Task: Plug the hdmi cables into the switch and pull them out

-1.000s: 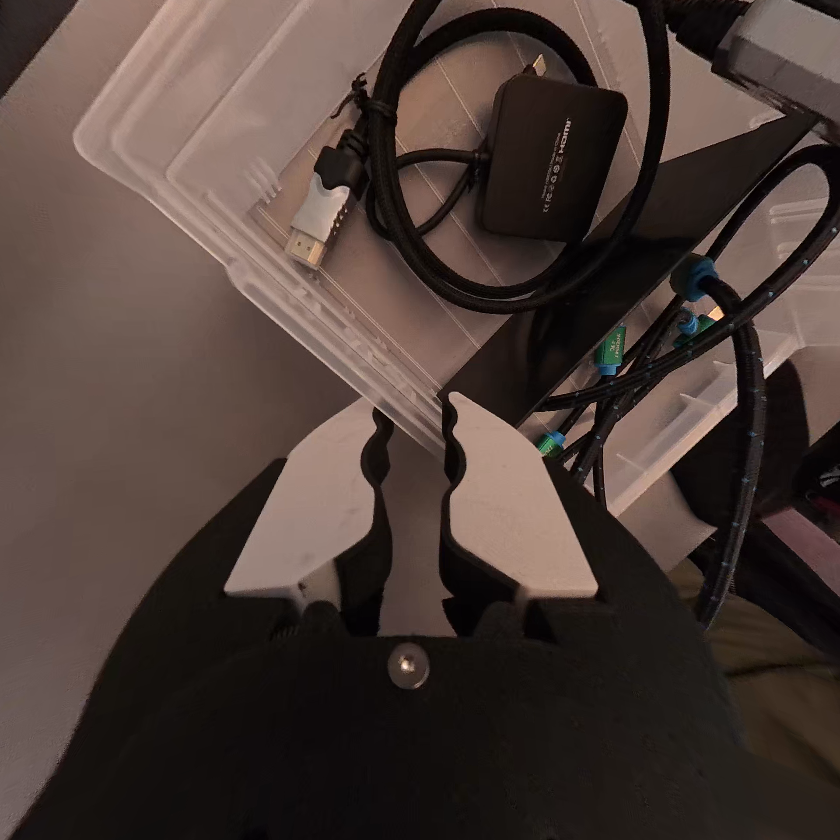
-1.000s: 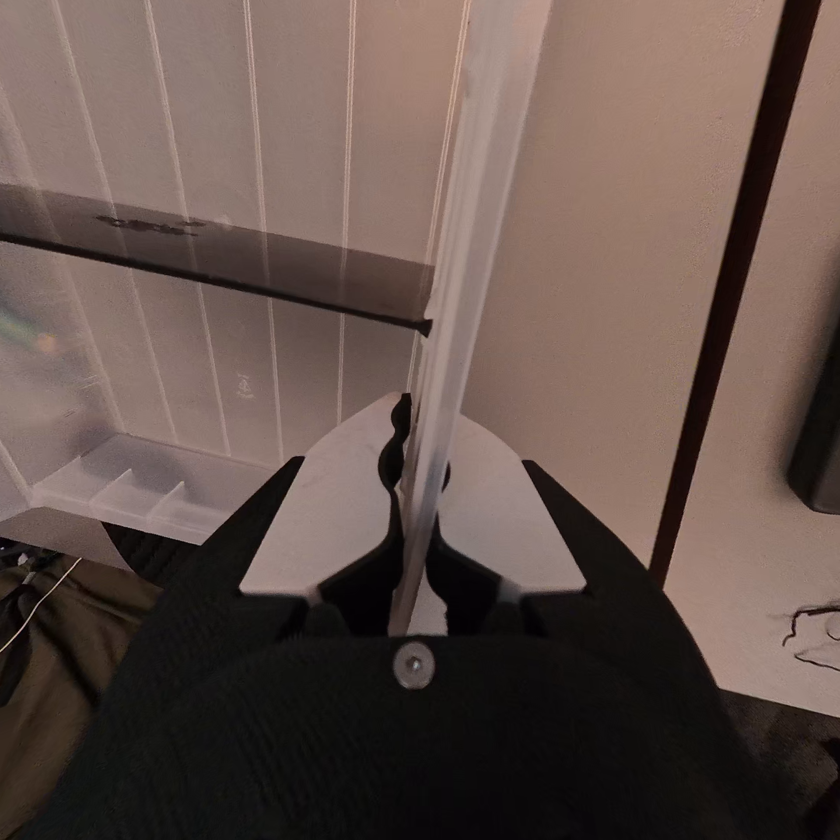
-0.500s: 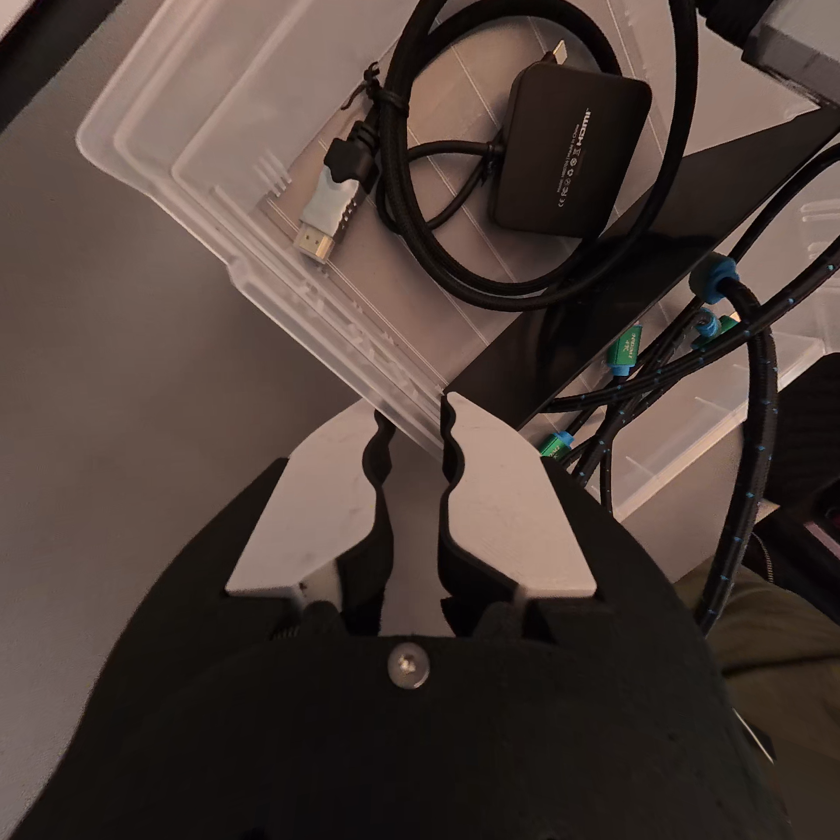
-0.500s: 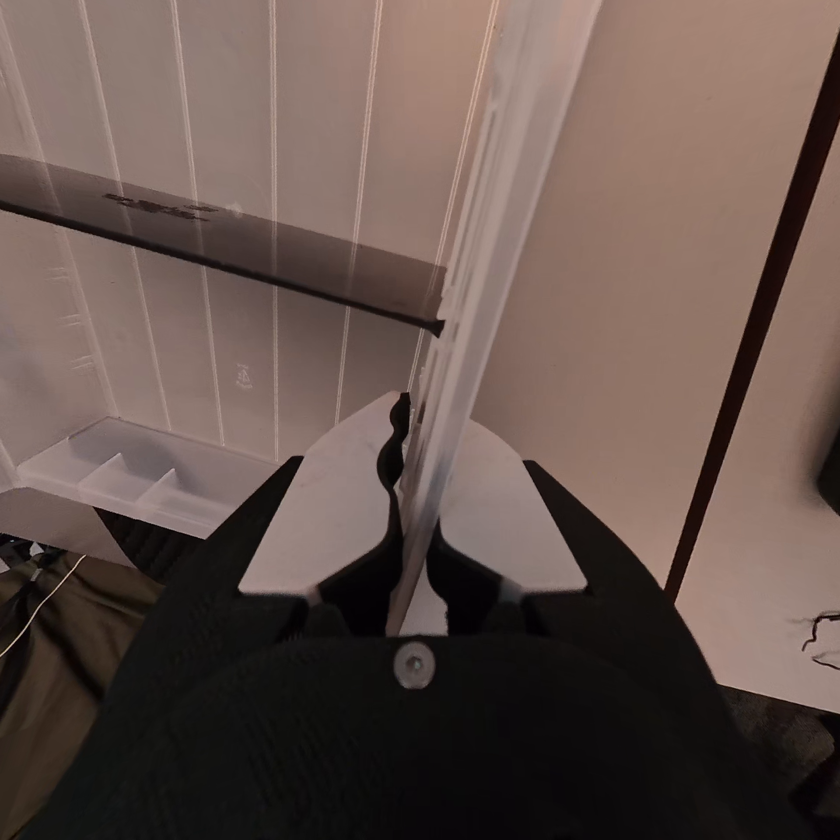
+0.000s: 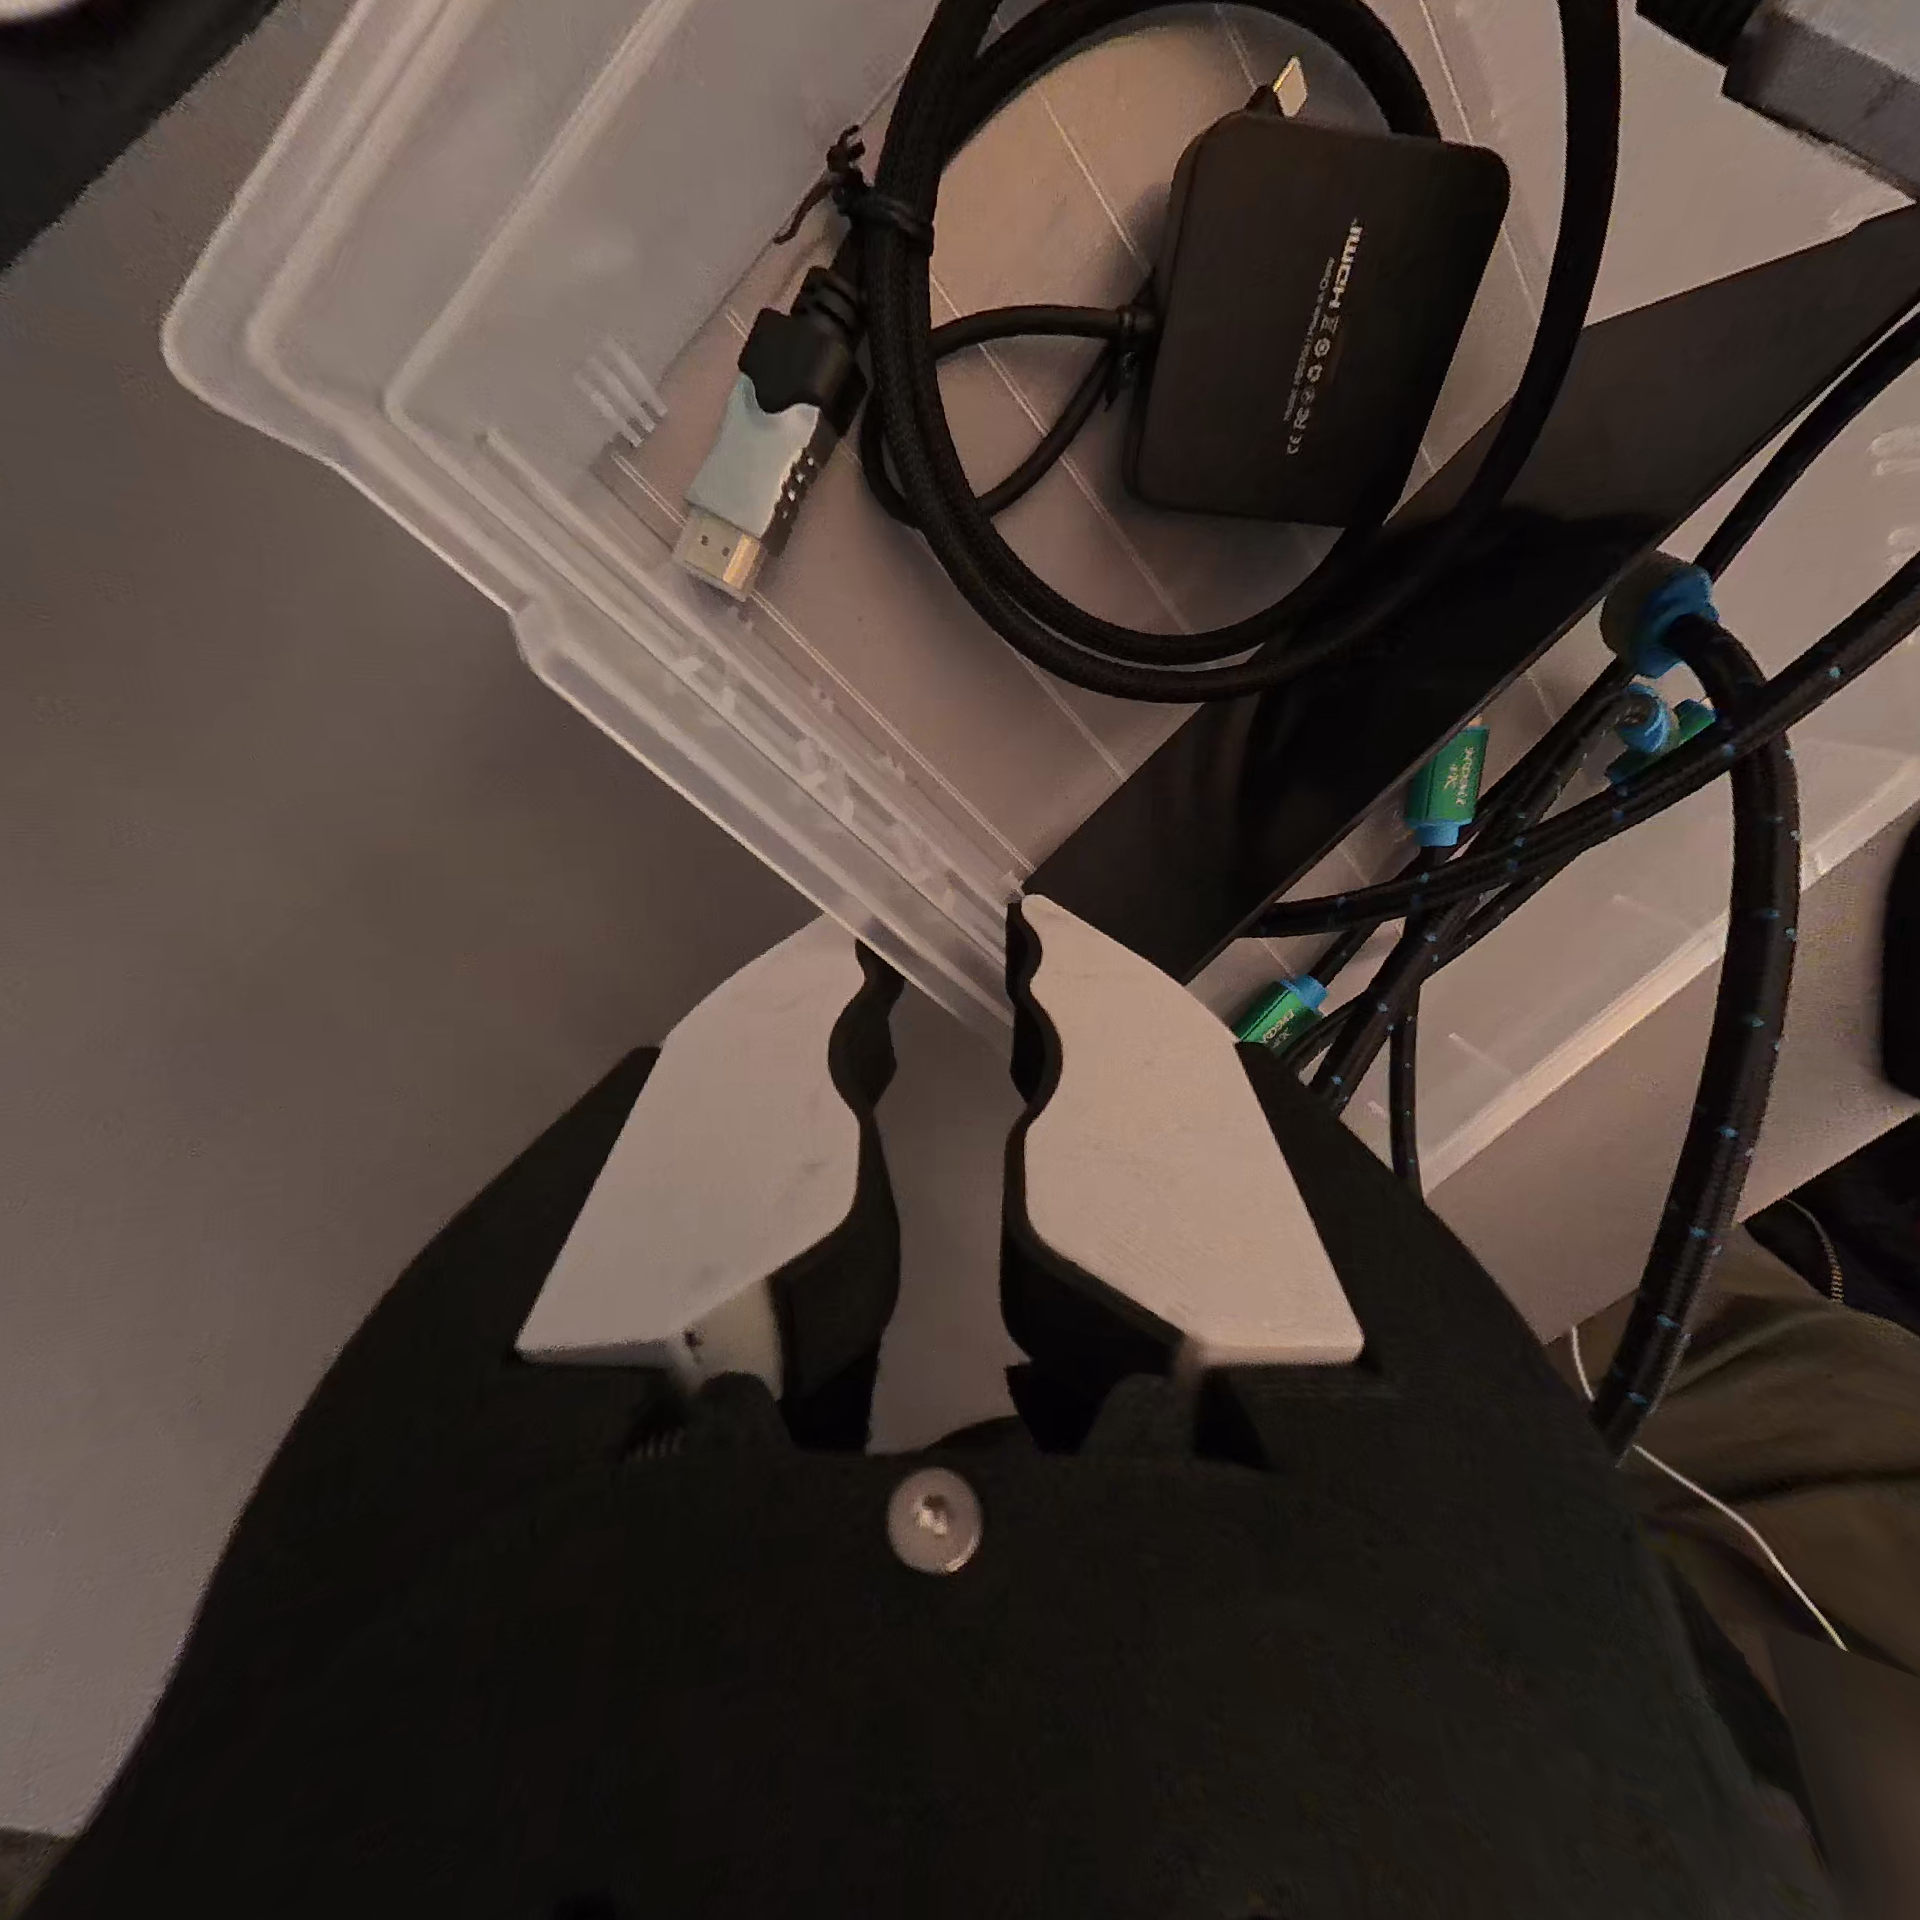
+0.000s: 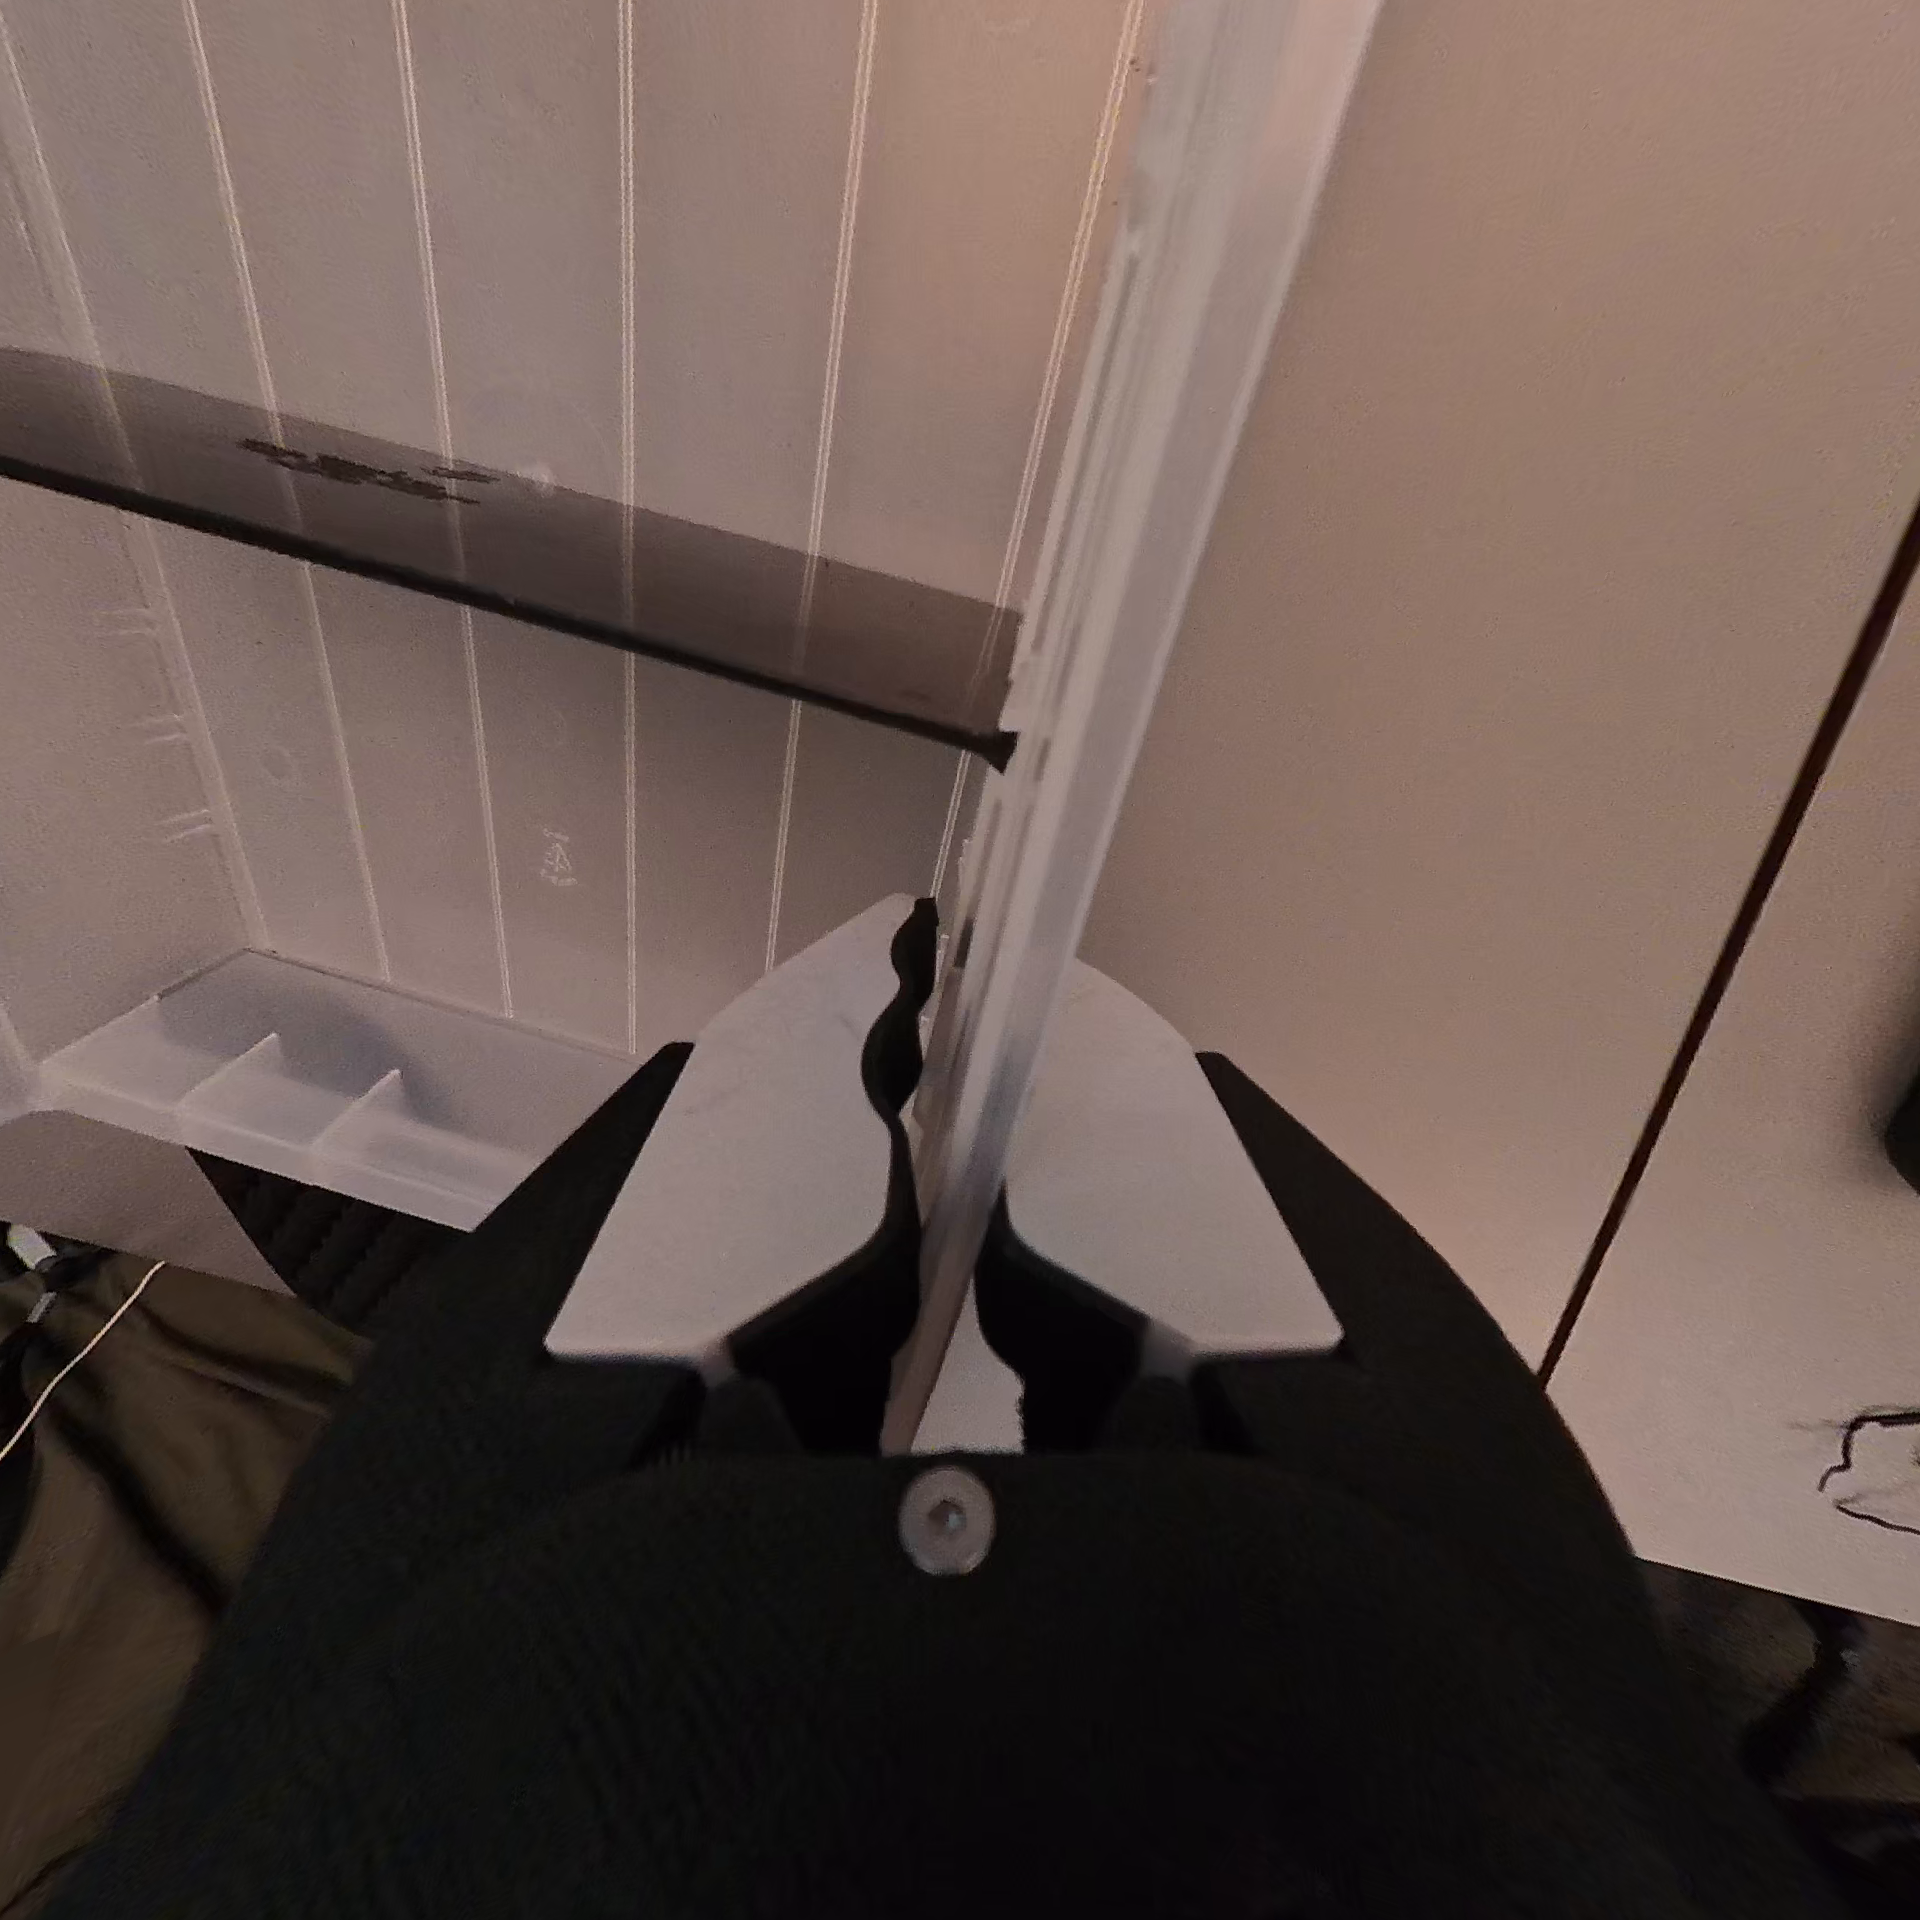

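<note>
A clear plastic box (image 5: pixel 416 343) holds the black HDMI switch (image 5: pixel 1320 332), a coiled black braided cable (image 5: pixel 1039 623) with a silver plug (image 5: pixel 753 488), and several black-and-blue cables with green and blue plugs (image 5: pixel 1444 790). No cable end that shows is plugged into the switch. My left gripper (image 5: pixel 940 945) is shut on the box's near rim. My right gripper (image 6: pixel 971 935) is shut on the box's side wall (image 6: pixel 1174 416), which runs up between its fingers. The cables and the switch do not show in the right wrist view.
A dark band (image 6: pixel 520 561) shows through the box's ribbed floor. The grey-white table (image 5: pixel 260 935) lies under the box. A thin dark line (image 6: pixel 1714 987) crosses the table at the right. Olive fabric (image 5: pixel 1766 1455) and a thin white cord lie below the table's edge.
The box and both grippers have moved together over the table. In the left wrist view the contents have shifted up and to the right. Both grips are unchanged.
</note>
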A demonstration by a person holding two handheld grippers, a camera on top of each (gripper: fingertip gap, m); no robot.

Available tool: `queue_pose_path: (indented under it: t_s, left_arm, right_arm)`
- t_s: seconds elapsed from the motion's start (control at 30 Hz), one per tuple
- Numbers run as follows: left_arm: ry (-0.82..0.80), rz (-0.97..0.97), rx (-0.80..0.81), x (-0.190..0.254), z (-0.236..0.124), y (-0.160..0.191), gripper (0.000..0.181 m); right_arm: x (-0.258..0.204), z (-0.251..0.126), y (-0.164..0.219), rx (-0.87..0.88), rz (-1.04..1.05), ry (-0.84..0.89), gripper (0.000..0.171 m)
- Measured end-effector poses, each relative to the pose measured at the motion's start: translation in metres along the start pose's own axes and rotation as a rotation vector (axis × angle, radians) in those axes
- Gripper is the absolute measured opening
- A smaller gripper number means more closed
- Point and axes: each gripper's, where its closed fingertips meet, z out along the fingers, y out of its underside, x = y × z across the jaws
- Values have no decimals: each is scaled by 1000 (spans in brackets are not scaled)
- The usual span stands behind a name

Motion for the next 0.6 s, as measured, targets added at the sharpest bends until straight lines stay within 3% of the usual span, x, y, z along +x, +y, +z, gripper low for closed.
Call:
queue_pose_path:
  t_s: [0.23, 0.6]
  left_arm:
    - [-17, -68, 11, -52, -17, 42, 19]
    - [-164, -206, -29, -159, -54, 135, 17]
  right_arm:
    - [-13, 6, -10, -13, -60, 33, 5]
    - [-44, 18, -32, -52, -160, 98, 4]
